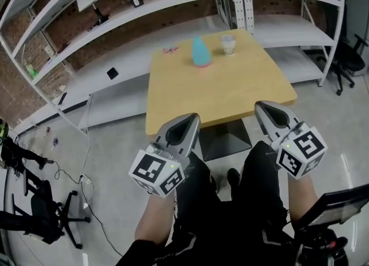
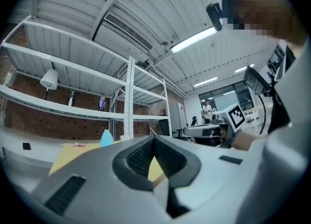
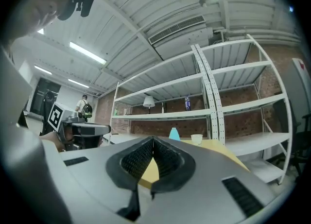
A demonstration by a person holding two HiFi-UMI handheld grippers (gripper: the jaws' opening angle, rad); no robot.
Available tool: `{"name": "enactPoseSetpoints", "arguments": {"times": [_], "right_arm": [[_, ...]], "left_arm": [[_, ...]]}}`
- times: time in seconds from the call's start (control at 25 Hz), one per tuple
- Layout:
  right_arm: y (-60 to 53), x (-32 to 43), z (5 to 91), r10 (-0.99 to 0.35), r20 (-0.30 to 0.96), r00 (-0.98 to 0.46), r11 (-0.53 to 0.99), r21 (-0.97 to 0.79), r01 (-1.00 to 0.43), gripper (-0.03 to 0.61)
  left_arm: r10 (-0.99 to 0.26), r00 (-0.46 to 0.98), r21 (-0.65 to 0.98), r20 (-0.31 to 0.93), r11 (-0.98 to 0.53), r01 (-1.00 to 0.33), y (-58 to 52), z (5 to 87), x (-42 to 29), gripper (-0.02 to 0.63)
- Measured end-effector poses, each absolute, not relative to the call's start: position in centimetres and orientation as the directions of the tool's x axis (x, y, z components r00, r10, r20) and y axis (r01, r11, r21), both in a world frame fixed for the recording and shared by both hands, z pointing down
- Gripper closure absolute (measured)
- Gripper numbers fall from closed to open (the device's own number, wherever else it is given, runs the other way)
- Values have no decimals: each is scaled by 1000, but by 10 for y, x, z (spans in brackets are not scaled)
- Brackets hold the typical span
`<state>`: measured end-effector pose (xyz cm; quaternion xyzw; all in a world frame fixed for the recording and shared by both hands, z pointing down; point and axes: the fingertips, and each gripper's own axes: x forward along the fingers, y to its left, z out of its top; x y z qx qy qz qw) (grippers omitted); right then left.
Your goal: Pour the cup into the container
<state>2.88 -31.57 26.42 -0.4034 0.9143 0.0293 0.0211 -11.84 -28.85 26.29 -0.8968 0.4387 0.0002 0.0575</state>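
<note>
Wooden table carried the cup at its far edge, right of the blue container. Both lay well beyond the left gripper and right gripper, each closed and empty; the right was nearer the cup.
</note>
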Motion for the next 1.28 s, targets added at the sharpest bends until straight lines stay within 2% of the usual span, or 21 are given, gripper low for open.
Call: {"name": "enactPoseSetpoints", "arguments": {"times": [0.36, 0.52, 0.8, 1.0, 1.16, 1.28], "right_arm": [[-436, -1, 249, -752, -72, -655, 654, 31, -755, 578], [-484, -4, 245, -779, -70, -623, 621, 56, -782, 577], [-562, -14, 250, -784, -43, -620, 620, 3, -784, 570], [-617, -10, 265, -814, 50, -579, 578, -30, -816, 419], [-654, -4, 283, -827, 130, -547, 549, -28, -836, 323], [-676, -4, 293, -834, 168, -526, 530, -23, -848, 299]], "left_arm": [[-750, 661, -109, -17, -656, -747, -401, 259, -144, 614], [-733, 680, -38, -21, -679, -733, -442, 257, -153, 614], [-708, 704, -88, 54, -706, -703, -488, 265, -155, 614], [-683, 724, -100, 97, -731, -675, -507, 271, -151, 614], [-664, 742, -65, 89, -747, -661, -519, 268, -148, 614], [-671, 736, -80, 90, -741, -666, -532, 265, -152, 614]]}}
